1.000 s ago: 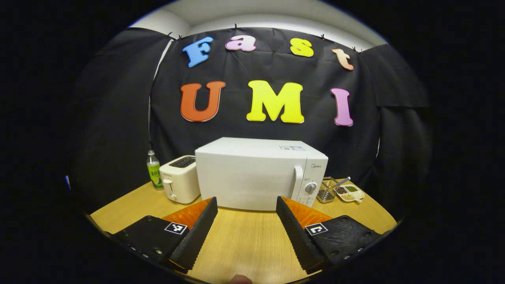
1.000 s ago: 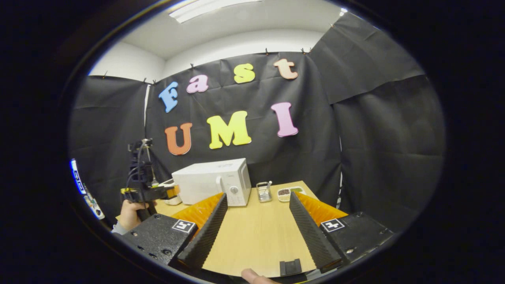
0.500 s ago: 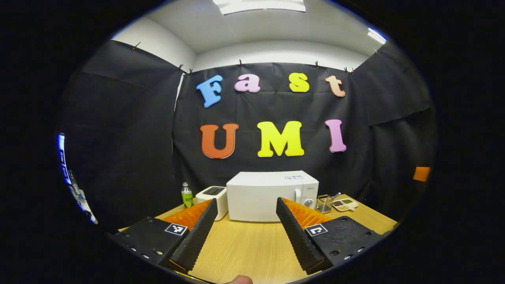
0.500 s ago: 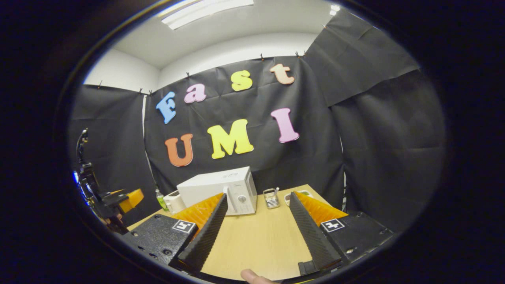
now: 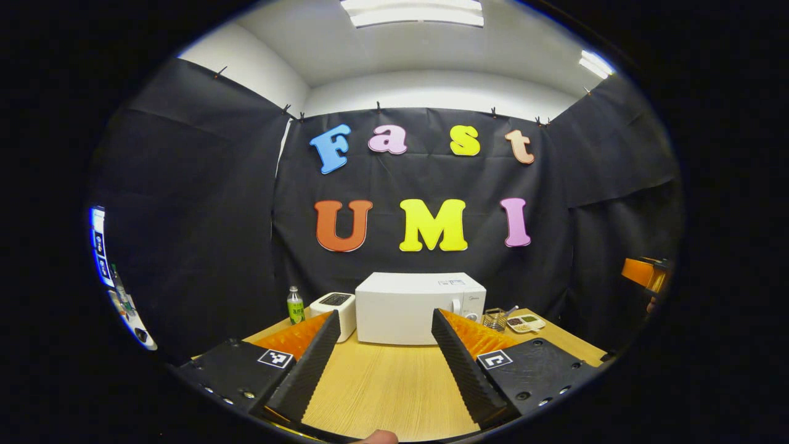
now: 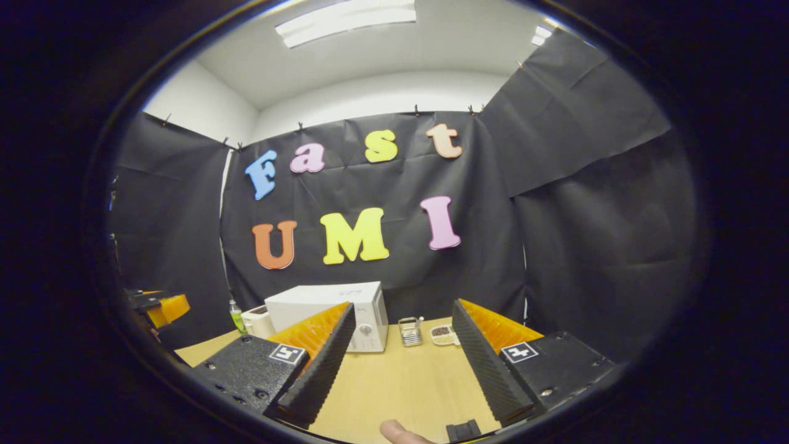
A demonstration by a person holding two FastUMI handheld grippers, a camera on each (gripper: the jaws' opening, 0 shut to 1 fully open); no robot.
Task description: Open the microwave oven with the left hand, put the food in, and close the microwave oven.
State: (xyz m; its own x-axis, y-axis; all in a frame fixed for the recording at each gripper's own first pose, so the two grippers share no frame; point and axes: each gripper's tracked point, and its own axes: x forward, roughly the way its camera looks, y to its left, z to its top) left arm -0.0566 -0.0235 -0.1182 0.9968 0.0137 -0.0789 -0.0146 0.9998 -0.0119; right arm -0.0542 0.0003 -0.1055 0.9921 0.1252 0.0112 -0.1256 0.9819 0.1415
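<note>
Microwave sits shut, dead ahead of the left gripper, well apart; fingers spread, empty. Handle stands upright at the microwave's right; right gripper gapes too, no nearer.

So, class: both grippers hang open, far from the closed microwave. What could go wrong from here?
1. The white boxy microwave door handle is slim; the left gripper with its wide jaws may slip off it.
2. The white toaster stands close beside; a swinging door or gripper might hit it.
3. The small wire basket crowds the food tray.
</note>
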